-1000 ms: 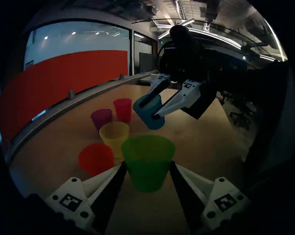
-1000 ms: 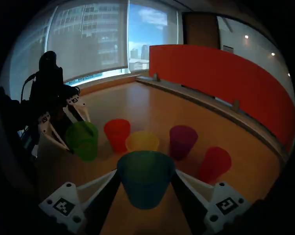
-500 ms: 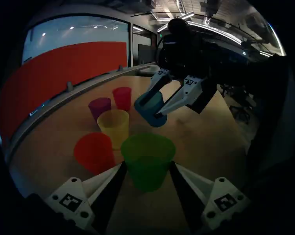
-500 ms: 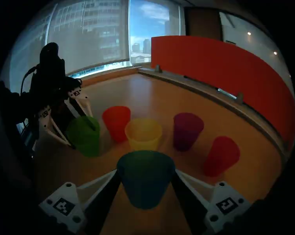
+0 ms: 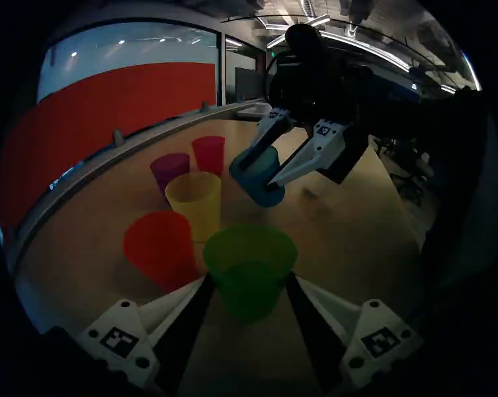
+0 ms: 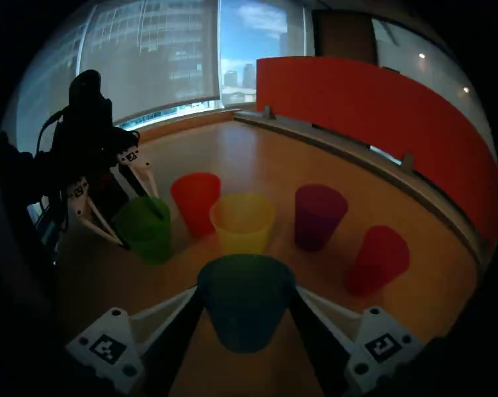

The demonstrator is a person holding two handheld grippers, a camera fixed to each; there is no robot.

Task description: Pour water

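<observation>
My left gripper (image 5: 249, 291) is shut on a green cup (image 5: 250, 270), held upright near the bottom centre of the left gripper view. Farther off in that view, my right gripper (image 5: 275, 173) grips a blue cup (image 5: 257, 176) tilted toward the group of cups. In the right gripper view, my right gripper (image 6: 246, 306) is shut on the blue cup (image 6: 246, 299). At the left of that view the left gripper (image 6: 137, 215) holds the green cup (image 6: 143, 227). A yellow cup (image 6: 243, 220) stands just beyond the blue cup. I cannot see any water.
On the wooden table (image 6: 262, 165) stand an orange-red cup (image 6: 196, 202), a purple cup (image 6: 318, 215) and a red cup (image 6: 377, 258). A red wall panel (image 6: 381, 112) runs behind a low ledge. Windows lie beyond the table. A person's dark sleeve (image 5: 407, 119) is behind the right gripper.
Both grippers have drawn nearer to the standing cups, which loom larger now. The blue cup has come closer to the yellow cup. Both grips are unchanged.
</observation>
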